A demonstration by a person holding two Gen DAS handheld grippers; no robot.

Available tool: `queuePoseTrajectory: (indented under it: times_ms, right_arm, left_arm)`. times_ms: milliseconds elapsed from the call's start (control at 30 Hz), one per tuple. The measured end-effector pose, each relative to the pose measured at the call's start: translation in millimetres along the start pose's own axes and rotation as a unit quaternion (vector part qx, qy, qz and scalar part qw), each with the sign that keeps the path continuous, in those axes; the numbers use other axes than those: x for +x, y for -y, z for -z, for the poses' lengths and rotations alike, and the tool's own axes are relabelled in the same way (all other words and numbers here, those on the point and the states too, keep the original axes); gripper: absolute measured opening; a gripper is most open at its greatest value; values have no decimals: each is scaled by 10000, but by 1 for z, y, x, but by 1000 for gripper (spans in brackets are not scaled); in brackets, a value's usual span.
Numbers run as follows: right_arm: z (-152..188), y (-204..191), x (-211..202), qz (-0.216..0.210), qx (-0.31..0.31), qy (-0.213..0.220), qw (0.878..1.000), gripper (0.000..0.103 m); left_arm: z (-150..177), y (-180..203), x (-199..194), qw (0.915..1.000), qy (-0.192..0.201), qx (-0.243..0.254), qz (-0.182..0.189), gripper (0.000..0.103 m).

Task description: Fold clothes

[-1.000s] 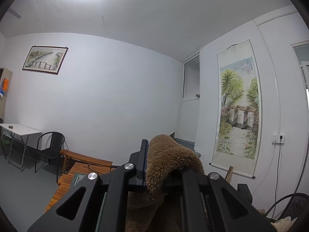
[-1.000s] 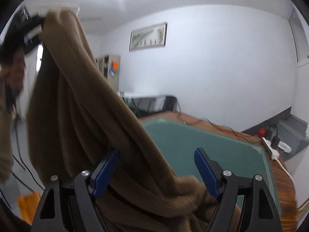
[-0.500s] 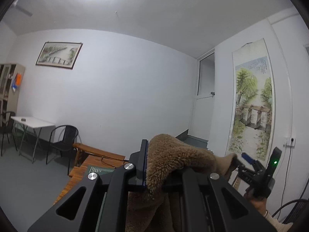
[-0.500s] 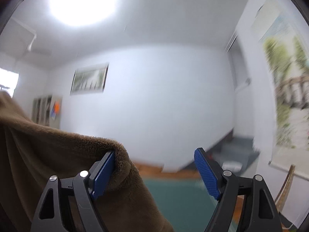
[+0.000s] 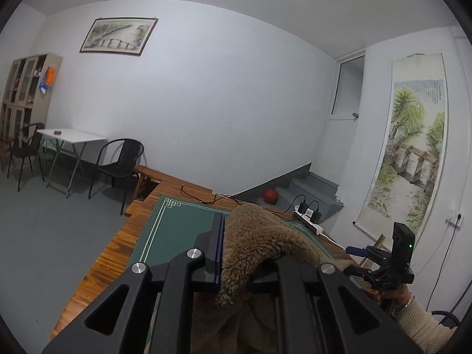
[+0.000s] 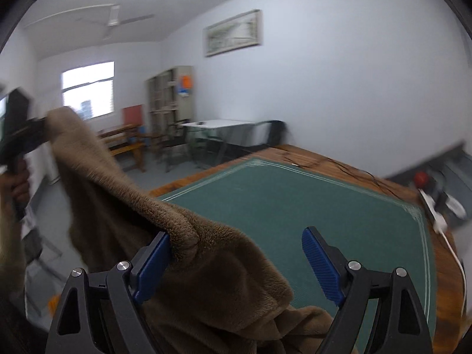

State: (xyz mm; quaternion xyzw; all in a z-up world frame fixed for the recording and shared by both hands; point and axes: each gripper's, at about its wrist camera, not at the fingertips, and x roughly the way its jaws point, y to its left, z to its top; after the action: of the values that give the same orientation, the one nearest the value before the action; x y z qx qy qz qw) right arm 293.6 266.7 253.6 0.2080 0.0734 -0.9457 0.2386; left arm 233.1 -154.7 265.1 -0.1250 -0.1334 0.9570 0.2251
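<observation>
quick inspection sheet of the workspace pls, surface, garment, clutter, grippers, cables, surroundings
surface: wooden table topped with a green mat with white border lines, mostly bare.
job's things: brown fleecy garment held up between both grippers, its lower part hanging toward the mat's near edge.
clutter: white power strip with plugged-in adapters at the table's far corner.
grippers: left gripper shut on the fleece; right gripper open, fleece draped against one blue pad.
cables: thin black cable across the far wooden edge.
surroundings: black chair, orange ball, hanging scroll painting.
</observation>
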Motion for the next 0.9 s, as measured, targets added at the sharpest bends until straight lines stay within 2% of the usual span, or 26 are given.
queuePoseTrajectory:
  times_ms: [100,200,267,367,433,567,700,900]
  right_arm:
    - [3,25,12,-263,-387,-140,9988,89]
    - [3,27,25,-678,-551,-386,9954,89]
    - [4,36,29,-1119,-423,-434,9919,89]
    - [12,38,16,-1880,24,-233,9819,89]
    - [12,42,22,-2193,189,-172,9753,89]
    - [21,30,34,-1312,-256,-568,9894,89]
    - [22,34,73,-936,-536,-995,9892,89]
    - [35,52,130,-1612,-65,-1507,9753,88]
  left_arm:
    - [-2,2,-3,10000,44,72,-17,13]
    - [-1,7,-6,9997,96,216,-72,13]
    - [-1,4,-5,9996,98,203,-142,13]
    - [0,-4,-3,9998,65,88,-173,13]
    - [0,-6,-1,9999,51,14,-129,13]
    - [0,0,-7,9998,122,144,-85,13]
    - [-2,7,-15,9993,222,299,-21,13]
    - [-3,4,-17,9994,271,207,19,13]
